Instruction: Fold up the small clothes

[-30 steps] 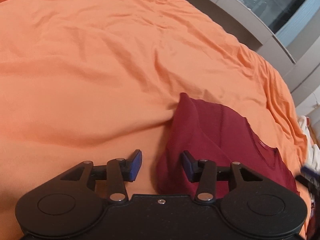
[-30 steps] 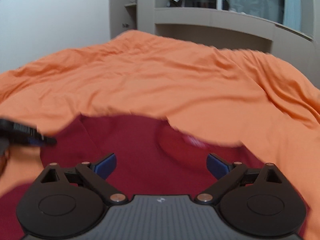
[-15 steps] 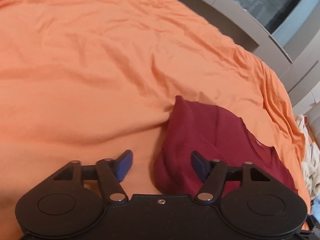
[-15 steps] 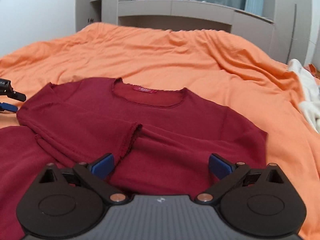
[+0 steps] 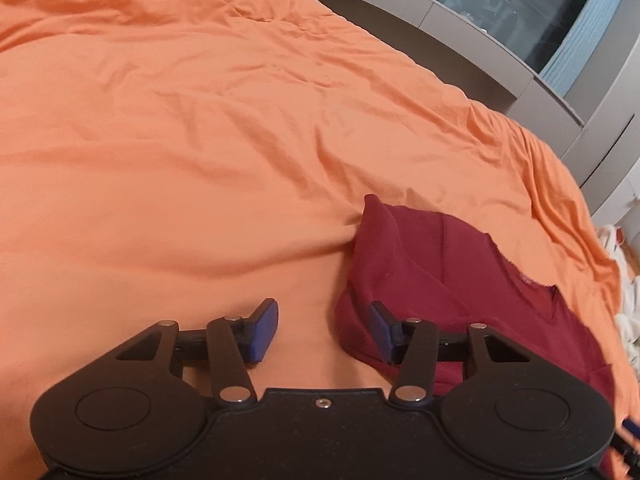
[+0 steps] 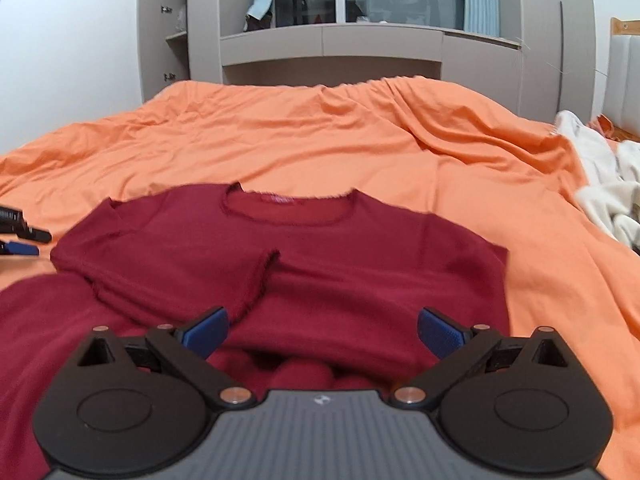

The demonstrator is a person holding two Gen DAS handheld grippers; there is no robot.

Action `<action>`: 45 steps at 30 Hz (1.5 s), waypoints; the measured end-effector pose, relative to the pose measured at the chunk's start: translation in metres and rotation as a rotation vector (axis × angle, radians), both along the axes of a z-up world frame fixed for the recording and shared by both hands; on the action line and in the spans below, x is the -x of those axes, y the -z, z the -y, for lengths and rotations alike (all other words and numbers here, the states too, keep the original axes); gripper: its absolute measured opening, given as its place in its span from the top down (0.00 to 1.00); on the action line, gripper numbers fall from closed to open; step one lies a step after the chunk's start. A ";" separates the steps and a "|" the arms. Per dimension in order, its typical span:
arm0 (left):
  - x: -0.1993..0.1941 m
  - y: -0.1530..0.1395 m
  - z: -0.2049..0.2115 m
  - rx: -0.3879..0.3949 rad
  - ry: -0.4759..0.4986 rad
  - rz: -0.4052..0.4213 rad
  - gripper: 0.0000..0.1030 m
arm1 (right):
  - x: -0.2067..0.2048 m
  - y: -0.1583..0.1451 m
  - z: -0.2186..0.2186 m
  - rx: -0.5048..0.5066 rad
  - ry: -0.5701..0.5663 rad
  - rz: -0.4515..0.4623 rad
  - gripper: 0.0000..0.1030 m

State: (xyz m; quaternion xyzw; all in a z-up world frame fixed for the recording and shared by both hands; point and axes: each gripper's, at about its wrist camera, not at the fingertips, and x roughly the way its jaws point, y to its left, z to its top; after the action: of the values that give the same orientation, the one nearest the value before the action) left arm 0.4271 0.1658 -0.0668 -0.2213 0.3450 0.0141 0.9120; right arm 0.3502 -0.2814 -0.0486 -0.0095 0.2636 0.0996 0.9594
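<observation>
A dark red long-sleeved shirt (image 6: 320,256) lies front up on the orange bed cover (image 6: 360,140), one sleeve folded across its chest. My right gripper (image 6: 322,330) hovers open over the shirt's lower part with nothing pinched. In the left wrist view the shirt's folded side edge (image 5: 440,264) lies under the right-hand finger. My left gripper (image 5: 322,332) has its jaws apart and closing; that cloth edge lies partly between them, and the pads do not press on it. The left gripper's tips (image 6: 20,236) also show at the left edge of the right wrist view.
A heap of white clothes (image 6: 600,196) lies on the bed's right side, also visible as pale cloth (image 5: 624,320) in the left wrist view. A grey wardrobe with glass doors (image 6: 332,48) stands beyond the bed. Wrinkled orange cover (image 5: 200,140) stretches left and ahead.
The right wrist view pulled back from a blurred close look to the whole shirt, its sleeve now across the chest. The left jaws widened, then narrowed, while sliding slightly along the shirt's edge.
</observation>
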 end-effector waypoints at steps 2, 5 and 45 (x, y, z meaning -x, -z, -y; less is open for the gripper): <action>0.000 0.002 0.005 -0.026 0.007 -0.004 0.49 | -0.013 0.002 -0.004 -0.004 -0.013 0.003 0.00; -0.006 0.008 0.013 -0.078 0.024 -0.028 0.57 | -0.031 0.007 -0.009 -0.011 -0.014 -0.018 0.00; 0.206 -0.052 0.134 -0.242 0.292 0.263 0.01 | 0.276 -0.023 -0.024 0.419 -0.158 0.128 0.00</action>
State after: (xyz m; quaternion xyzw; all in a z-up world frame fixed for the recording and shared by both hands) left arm 0.2210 0.0315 -0.0147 -0.0582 0.2474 -0.1056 0.9614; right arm 0.0744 -0.2573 -0.0261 -0.2352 0.2156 0.1165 0.9405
